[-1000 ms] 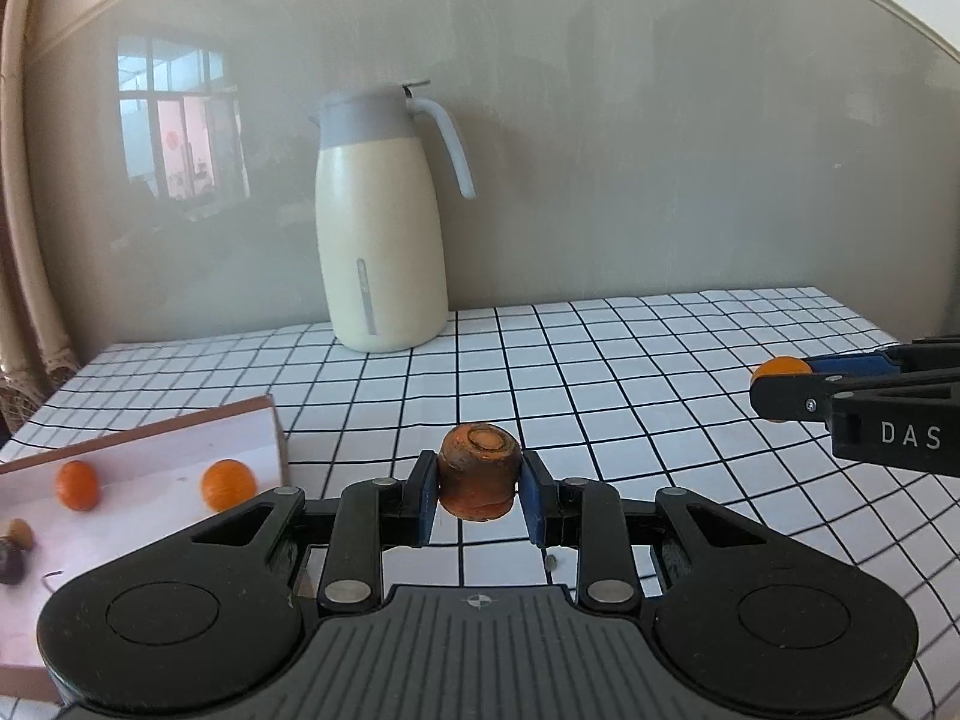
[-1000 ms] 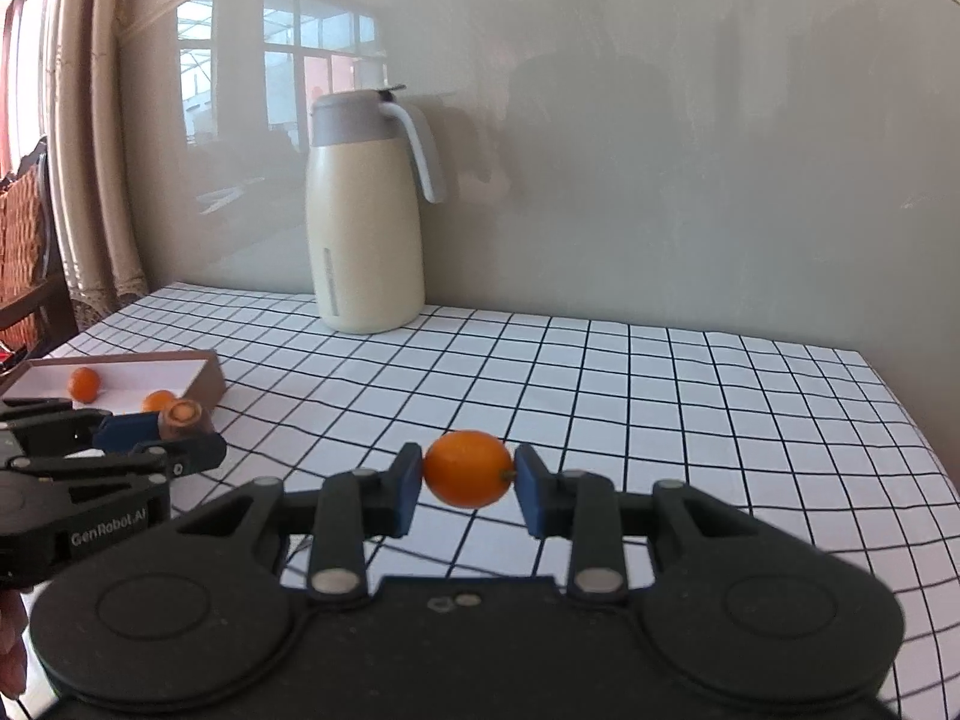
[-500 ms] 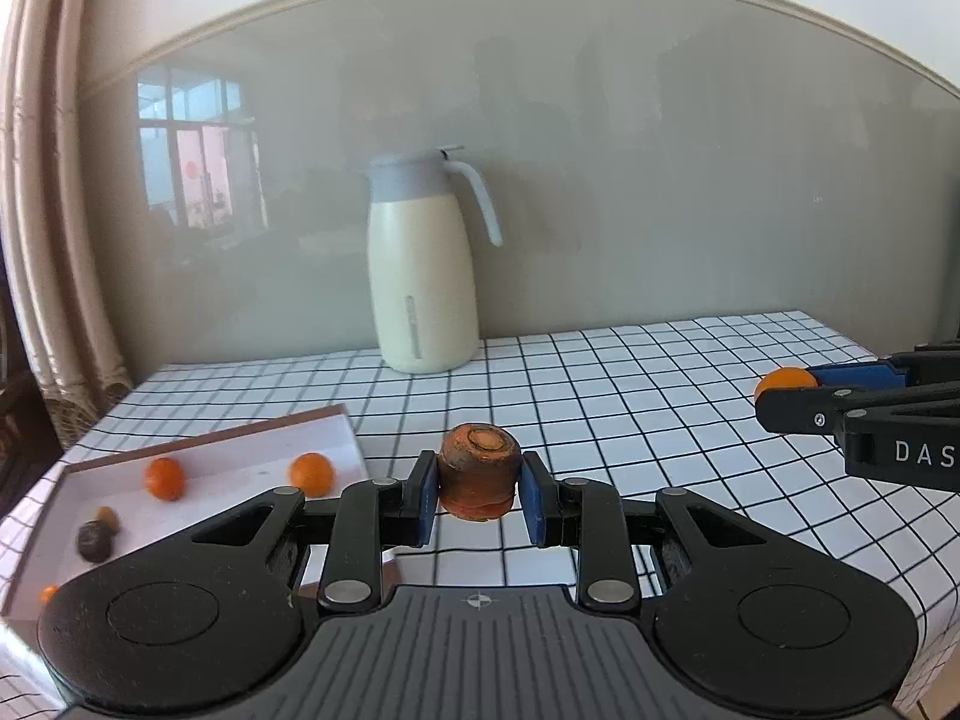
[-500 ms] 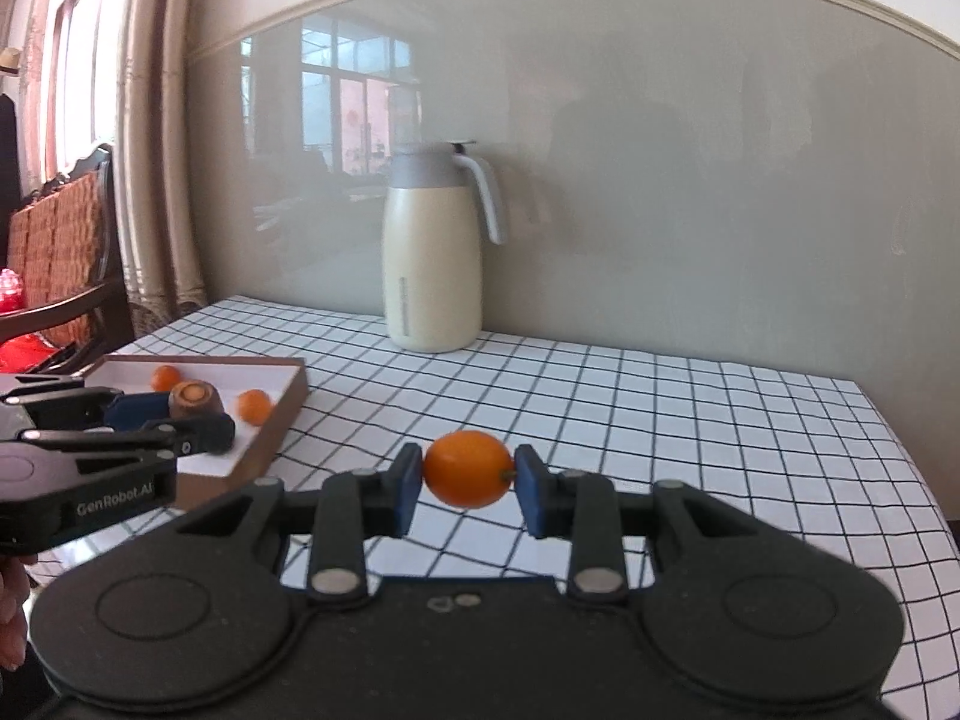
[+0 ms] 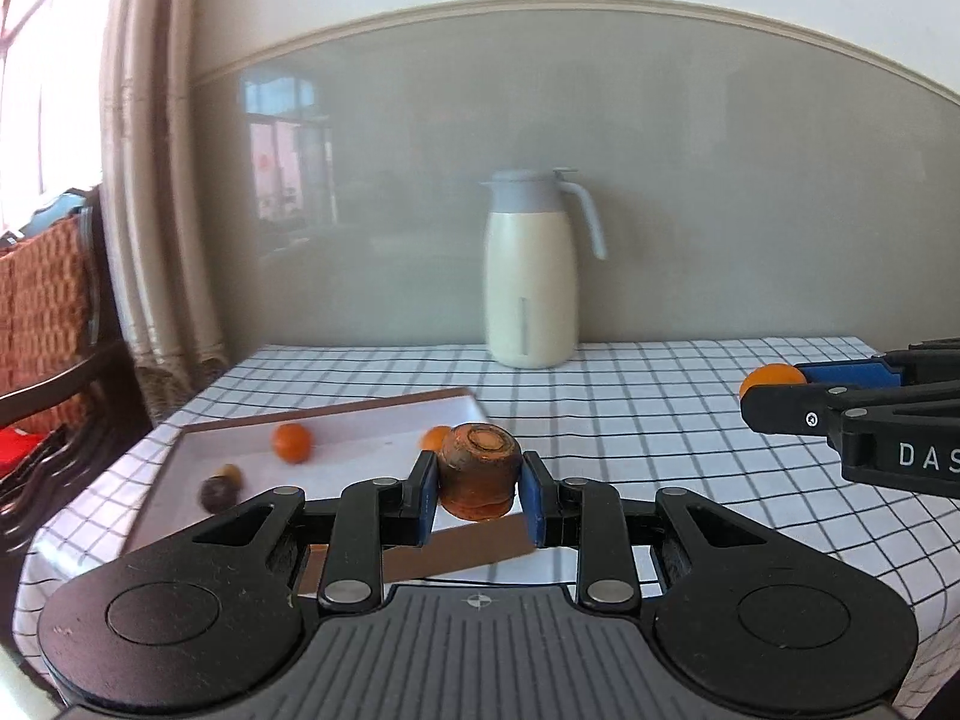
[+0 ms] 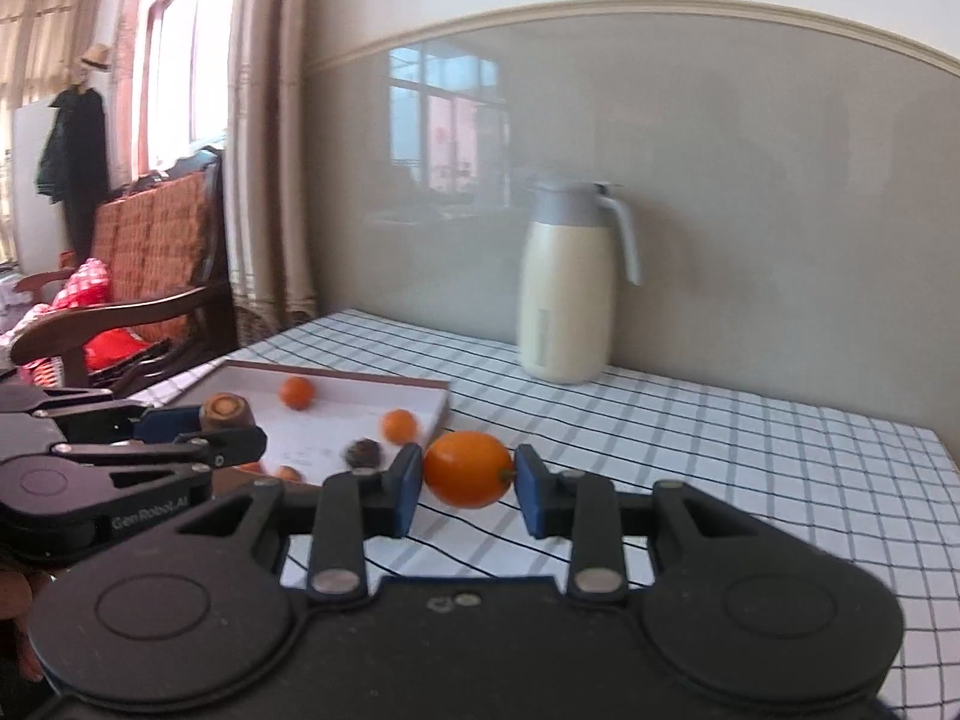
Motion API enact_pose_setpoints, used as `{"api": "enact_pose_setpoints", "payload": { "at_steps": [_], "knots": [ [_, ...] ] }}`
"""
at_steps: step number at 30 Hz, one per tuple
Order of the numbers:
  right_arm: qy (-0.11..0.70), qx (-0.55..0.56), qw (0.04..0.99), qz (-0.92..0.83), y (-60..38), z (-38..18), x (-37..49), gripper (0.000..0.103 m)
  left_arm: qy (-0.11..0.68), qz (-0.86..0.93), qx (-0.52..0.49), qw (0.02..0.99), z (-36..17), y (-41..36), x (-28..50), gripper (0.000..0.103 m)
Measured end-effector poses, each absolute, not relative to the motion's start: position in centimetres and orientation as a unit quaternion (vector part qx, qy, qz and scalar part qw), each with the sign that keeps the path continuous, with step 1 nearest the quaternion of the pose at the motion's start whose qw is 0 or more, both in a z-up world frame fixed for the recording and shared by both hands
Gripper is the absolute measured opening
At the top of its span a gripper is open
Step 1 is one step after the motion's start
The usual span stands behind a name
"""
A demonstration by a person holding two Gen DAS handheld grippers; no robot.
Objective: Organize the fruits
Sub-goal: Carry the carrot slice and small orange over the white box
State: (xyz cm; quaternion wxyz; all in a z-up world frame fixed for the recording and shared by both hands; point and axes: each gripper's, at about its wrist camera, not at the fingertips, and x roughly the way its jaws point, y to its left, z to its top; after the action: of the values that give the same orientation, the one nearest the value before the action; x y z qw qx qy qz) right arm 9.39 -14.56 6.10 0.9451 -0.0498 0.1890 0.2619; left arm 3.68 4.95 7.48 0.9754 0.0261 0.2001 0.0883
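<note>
While the left gripper [image 5: 479, 483] clenches a stubby brown carrot piece [image 5: 478, 471] above the near brown rim of the shallow white tray [image 5: 360, 426], the right gripper [image 6: 467, 487] clamps a smooth orange kumquat [image 6: 468, 468] over bare checked tablecloth [image 6: 750, 456] just right of the tray. 2 small oranges and a dark fruit lie inside. Only the right view shows the wooden chair [image 6: 138, 276]. A cream jug [image 5: 531, 276] stands by the wall.

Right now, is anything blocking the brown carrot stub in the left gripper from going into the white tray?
Nothing visible. The left gripper holds the brown carrot stub over the shallow white tray, near its front right corner. Two small orange fruits and a dark round fruit lie farther left, leaving bare floor between.
</note>
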Motion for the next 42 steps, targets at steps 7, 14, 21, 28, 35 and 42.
{"api": "enact_pose_setpoints", "payload": {
  "at_steps": [7,14,21,28,35,42],
  "knots": [
    [0.18,-0.057,0.938,0.291,-11.5,6.9,8.7,0.025,0.193,0.118,0.018,0.974,8.1,7.9,2.1,0.029],
    [0.176,-0.065,0.933,0.308,-9.2,7.3,8.6,0.025,0.19,0.144,0.006,0.971,8.0,10.6,1.5,0.029],
    [0.172,-0.075,0.928,0.323,-6.7,7.7,9.1,0.025,0.187,0.169,0.002,0.968,7.9,13.5,1.6,0.029],
    [0.168,-0.08,0.923,0.335,-4.5,8.0,10.0,0.025,0.183,0.188,0.0,0.965,8.1,16.2,2.4,0.029],
    [0.166,-0.083,0.921,0.343,-2.8,8.2,11.0,0.025,0.179,0.201,0.001,0.963,8.5,18.1,3.3,0.029],
    [0.165,-0.087,0.92,0.345,-1.7,8.2,12.0,0.025,0.178,0.213,-0.001,0.961,8.4,19.9,4.3,0.029]
  ]
}}
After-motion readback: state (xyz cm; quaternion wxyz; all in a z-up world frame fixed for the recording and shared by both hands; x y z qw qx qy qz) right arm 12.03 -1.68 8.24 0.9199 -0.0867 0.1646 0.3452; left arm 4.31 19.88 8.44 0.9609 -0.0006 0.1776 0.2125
